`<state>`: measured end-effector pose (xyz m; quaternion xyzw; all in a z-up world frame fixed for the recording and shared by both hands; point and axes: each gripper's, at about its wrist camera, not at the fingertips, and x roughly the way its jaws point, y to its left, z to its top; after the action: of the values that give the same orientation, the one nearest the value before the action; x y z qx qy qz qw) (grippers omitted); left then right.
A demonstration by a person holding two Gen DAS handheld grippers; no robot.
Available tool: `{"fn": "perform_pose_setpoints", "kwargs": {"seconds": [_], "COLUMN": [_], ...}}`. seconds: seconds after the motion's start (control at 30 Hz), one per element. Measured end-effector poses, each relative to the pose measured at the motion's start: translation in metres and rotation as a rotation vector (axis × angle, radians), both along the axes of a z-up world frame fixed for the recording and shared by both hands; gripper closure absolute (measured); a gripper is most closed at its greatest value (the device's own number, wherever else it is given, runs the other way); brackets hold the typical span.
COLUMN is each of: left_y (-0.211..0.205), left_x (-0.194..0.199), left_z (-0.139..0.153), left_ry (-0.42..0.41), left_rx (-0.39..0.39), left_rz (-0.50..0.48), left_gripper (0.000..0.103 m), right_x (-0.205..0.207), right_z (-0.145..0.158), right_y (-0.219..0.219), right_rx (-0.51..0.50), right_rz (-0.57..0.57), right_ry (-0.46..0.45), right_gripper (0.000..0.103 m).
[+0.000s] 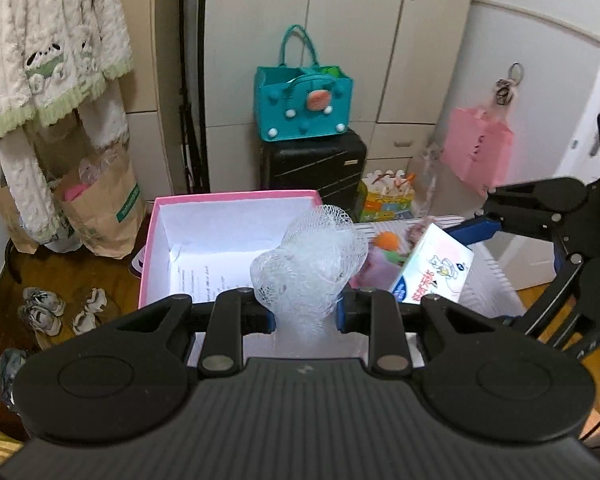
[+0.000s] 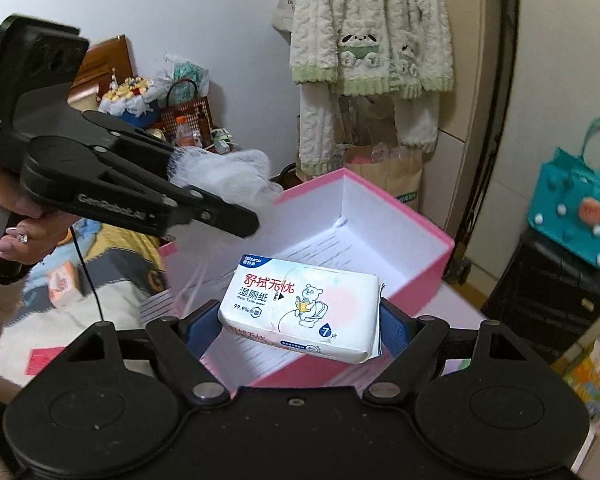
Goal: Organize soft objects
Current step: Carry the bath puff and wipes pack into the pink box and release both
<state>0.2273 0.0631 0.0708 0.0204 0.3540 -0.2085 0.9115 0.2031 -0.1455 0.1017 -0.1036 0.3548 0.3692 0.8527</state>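
— Where's the white mesh puff point(image 1: 312, 256)?
— Pinched in the left gripper point(image 1: 305, 316), above the open pink box point(image 1: 236, 198).
— And the wet-wipe pack point(image 2: 300, 304)?
— Clamped between the right gripper's point(image 2: 296, 320) wide-set fingers, over that box too.

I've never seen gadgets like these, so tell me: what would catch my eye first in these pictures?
Probably the two black claws, each gripping something soft above an open pink box. The left claw pinches a white mesh bath sponge; the right claw clasps a pack of wet toilet wipes with a cartoon bear. Behind, a teal felt bag sits on a black suitcase.
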Motion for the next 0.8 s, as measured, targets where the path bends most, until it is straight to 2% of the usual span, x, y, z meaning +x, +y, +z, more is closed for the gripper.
{"fn": "perform_pose_setpoints", "kwargs": {"seconds": [0.17,0.27,0.47,0.63,0.8], "left_y": [0.006,0.007,0.013,0.019,0.016], "left_x": [0.050,0.080,0.126,0.150,0.156], "left_z": [-0.020,-0.032,-0.062,-0.084,-0.094], "left_ry": [0.063,0.084,0.201,0.267,0.260], "left_rx": [0.001,0.031,0.013,0.004,0.060], "left_rz": [0.057,0.086,0.113,0.146,0.164], "left_gripper": [0.078,0.078,0.078,0.078,0.072], "right_x": [0.047,0.074,0.124,0.149,0.156], "right_z": [-0.014,-0.026,-0.061,-0.089,-0.108], "right_y": [0.026,0.044,0.075,0.098,0.107], "right_rx": [-0.074,-0.142,-0.250,-0.313,-0.396], "right_rz": [0.051,0.089,0.184,0.258,0.258], "right_ry": [-0.028,-0.045,-0.032,0.005,-0.008], "right_gripper": [0.018,0.018,0.018,0.018,0.016]}}
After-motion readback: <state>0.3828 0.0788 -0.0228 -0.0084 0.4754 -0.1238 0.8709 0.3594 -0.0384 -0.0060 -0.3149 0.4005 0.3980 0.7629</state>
